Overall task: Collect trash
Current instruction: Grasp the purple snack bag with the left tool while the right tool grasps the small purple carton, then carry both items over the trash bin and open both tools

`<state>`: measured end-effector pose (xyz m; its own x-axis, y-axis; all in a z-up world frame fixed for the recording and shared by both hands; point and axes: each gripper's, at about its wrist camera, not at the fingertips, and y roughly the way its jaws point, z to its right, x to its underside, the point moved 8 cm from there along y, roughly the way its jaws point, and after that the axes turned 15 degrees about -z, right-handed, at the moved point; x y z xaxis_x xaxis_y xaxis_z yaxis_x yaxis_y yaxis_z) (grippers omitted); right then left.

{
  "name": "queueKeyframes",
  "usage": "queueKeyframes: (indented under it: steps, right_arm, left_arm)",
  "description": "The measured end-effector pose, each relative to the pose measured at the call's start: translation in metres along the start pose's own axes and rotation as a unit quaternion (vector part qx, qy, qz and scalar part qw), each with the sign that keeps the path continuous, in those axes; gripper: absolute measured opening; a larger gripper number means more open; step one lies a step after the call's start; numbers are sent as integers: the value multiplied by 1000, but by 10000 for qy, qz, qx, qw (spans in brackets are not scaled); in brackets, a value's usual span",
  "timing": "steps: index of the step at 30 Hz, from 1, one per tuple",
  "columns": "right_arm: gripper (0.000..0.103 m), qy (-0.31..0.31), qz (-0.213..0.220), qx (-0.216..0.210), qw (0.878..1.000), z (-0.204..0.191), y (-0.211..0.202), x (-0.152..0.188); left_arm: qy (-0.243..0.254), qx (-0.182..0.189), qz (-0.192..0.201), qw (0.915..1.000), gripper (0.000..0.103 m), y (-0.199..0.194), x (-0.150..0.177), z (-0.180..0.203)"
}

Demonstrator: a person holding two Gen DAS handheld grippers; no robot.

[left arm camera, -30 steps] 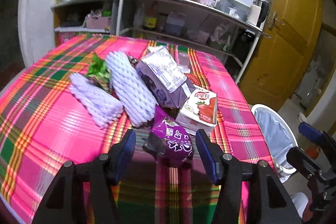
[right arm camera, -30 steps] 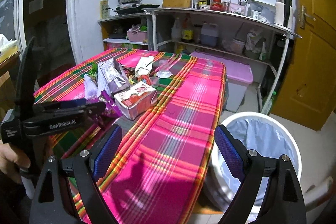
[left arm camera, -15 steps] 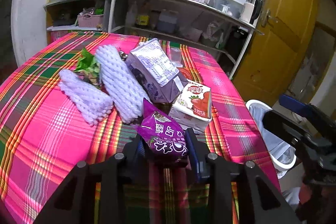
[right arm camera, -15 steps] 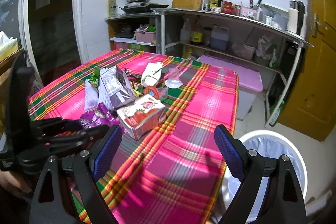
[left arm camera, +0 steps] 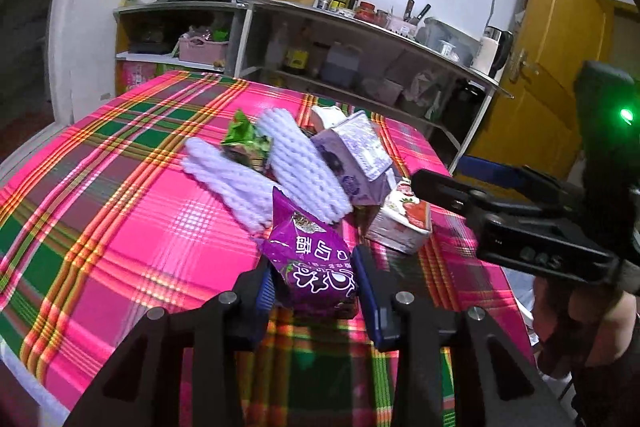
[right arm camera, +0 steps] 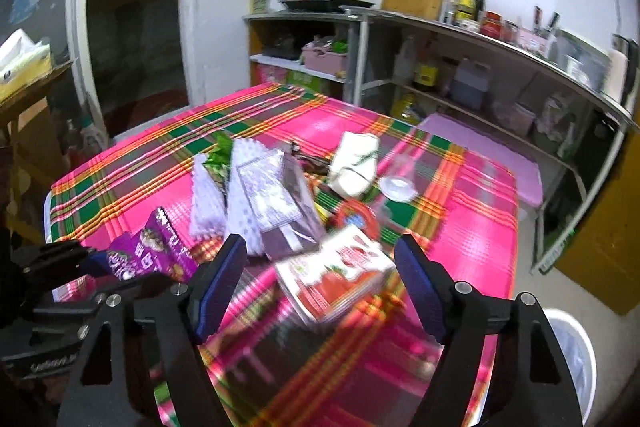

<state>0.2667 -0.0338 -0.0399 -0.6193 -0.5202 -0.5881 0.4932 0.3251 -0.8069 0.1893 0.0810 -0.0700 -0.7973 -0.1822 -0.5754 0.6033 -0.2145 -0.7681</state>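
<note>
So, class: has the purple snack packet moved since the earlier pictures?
Yes. The purple snack packet is now clamped in the left gripper and raised off the plaid tablecloth, nearer the camera.

left wrist: close, downward | right wrist: likewise | shared: tablecloth (left arm camera: 132, 211) (right arm camera: 476, 187)

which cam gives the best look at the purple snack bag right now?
Left wrist. The purple snack bag sits centred and sharp, with the left tongs shut on its sides and its printed face readable. The right wrist view catches it only at the left edge, smaller, oblique and partly hidden behind the left tongs.
</note>
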Motion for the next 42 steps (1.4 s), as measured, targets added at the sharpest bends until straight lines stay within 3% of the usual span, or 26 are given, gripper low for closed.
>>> queueKeyframes:
  steps: [4, 9, 12, 14, 27, 35, 42]
  right_arm:
    - [75, -209, -159, -27, 9997, -13, 20, -12]
    - [62, -274, -385, -43, 9989, -18, 41, -21]
    - [42, -210, -481, -56, 9986, -17, 50, -24]
    - [35, -141, -482, -74, 9987, -16, 50, -24]
    - [35, 406, -65, -320, 9986, 4, -15, -3]
    - [35, 854, 48, -178, 9962, 36, -63, 46]
    - [35, 1390, 51, 96, 9902, 80, -94, 94]
  left_arm:
    - [-69, 9, 62, 10000, 38, -5, 0, -10]
    - [-144, 19, 100, 9998, 38, -8, 1, -21]
    - [-187, 37, 106, 9998, 38, -9, 1, -26]
    - [-199, 42, 114, 9997, 38, -9, 1, -29]
    - [34, 20, 158, 9999, 38, -21, -1, -8]
    - [516, 161, 236, 9983, 38, -35, -4, 46]
    - [1009, 400, 71, 9941, 38, -25, -1, 103]
